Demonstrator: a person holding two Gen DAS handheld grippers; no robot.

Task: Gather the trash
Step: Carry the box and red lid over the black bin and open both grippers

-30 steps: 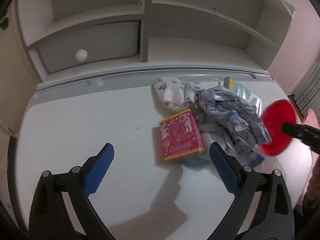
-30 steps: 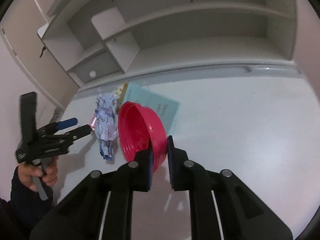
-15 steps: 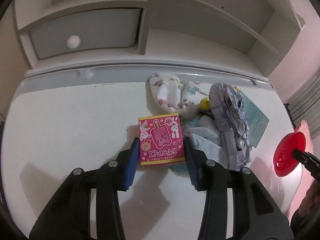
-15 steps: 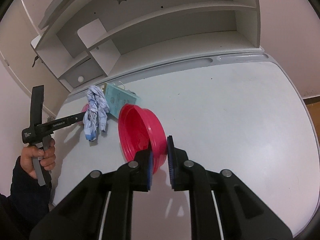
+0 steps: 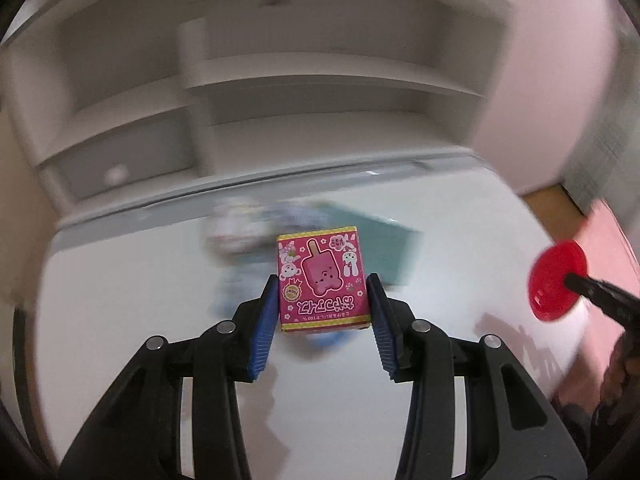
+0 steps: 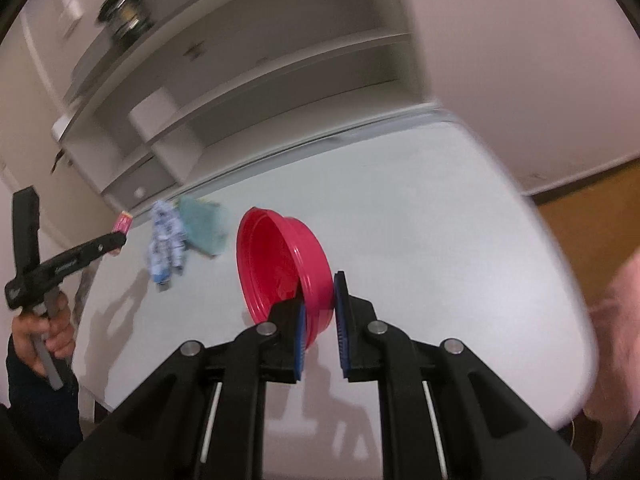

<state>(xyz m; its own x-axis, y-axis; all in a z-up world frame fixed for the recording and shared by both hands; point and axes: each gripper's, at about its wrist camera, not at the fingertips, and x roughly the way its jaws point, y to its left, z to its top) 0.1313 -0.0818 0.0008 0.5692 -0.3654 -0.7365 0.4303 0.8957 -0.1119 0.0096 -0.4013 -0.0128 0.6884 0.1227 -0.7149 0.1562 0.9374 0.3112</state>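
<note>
My left gripper (image 5: 322, 300) is shut on a pink snack box (image 5: 321, 280) with a popsicle picture and holds it lifted above the white table (image 5: 120, 320). The box also shows small in the right wrist view (image 6: 123, 223). My right gripper (image 6: 319, 312) is shut on the rim of a red bowl (image 6: 280, 264), held tilted above the table. The bowl shows at the right in the left wrist view (image 5: 556, 282). A crumpled blue-white wrapper (image 6: 164, 240) and a teal packet (image 6: 202, 226) lie on the table.
White shelving (image 5: 320, 80) with a drawer (image 5: 120, 168) stands behind the table. The blurred trash pile (image 5: 248, 224) lies beyond the lifted box. The table's right edge drops to a wooden floor (image 6: 592, 216).
My left gripper closed on the pink box and lifted it off the table, swinging right. My right gripper moved the red bowl further from the trash pile.
</note>
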